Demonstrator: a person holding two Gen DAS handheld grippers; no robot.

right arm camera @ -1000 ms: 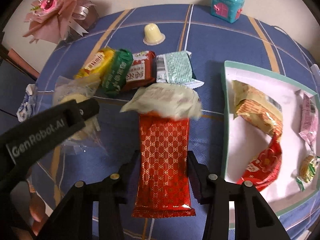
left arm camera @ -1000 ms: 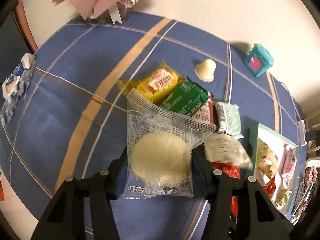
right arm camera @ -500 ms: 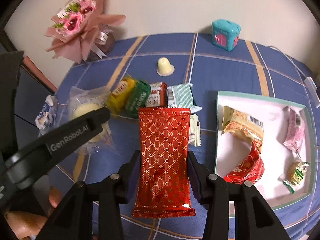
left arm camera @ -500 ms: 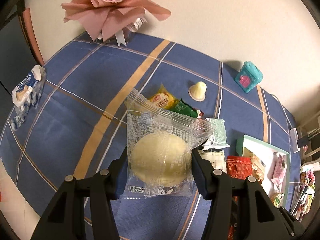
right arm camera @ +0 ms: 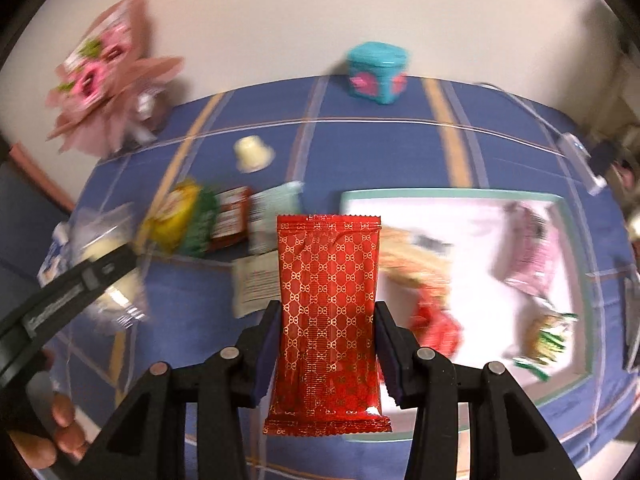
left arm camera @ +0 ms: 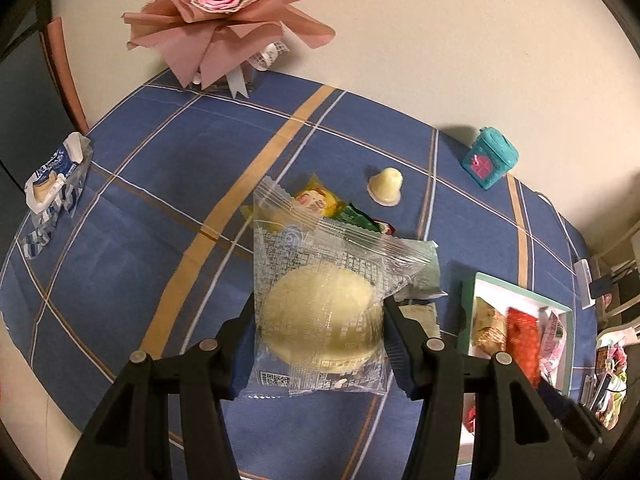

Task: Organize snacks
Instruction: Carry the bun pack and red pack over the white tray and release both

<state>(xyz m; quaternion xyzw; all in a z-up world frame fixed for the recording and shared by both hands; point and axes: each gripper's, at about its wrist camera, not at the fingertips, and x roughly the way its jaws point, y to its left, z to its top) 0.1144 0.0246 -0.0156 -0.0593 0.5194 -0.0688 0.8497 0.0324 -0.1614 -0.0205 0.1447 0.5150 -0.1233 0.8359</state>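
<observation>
The left gripper is clamped on a clear packet with a pale round cake inside, its pads pressing the cake's two sides and holding it up off the blue plaid tablecloth. The right gripper is clamped the same way on a red gold-patterned packet, upright between its pads, above the near left edge of the white tray. Only the left view is sharp: beyond the cake lie yellow, green and pale mint packets in a row, a small jelly cup farther off, a teal toy house far right, a pink bouquet far left. Only the right view, blurred, shows the tray's inside whole, with several wrapped snacks, and fingers at the near left.
</observation>
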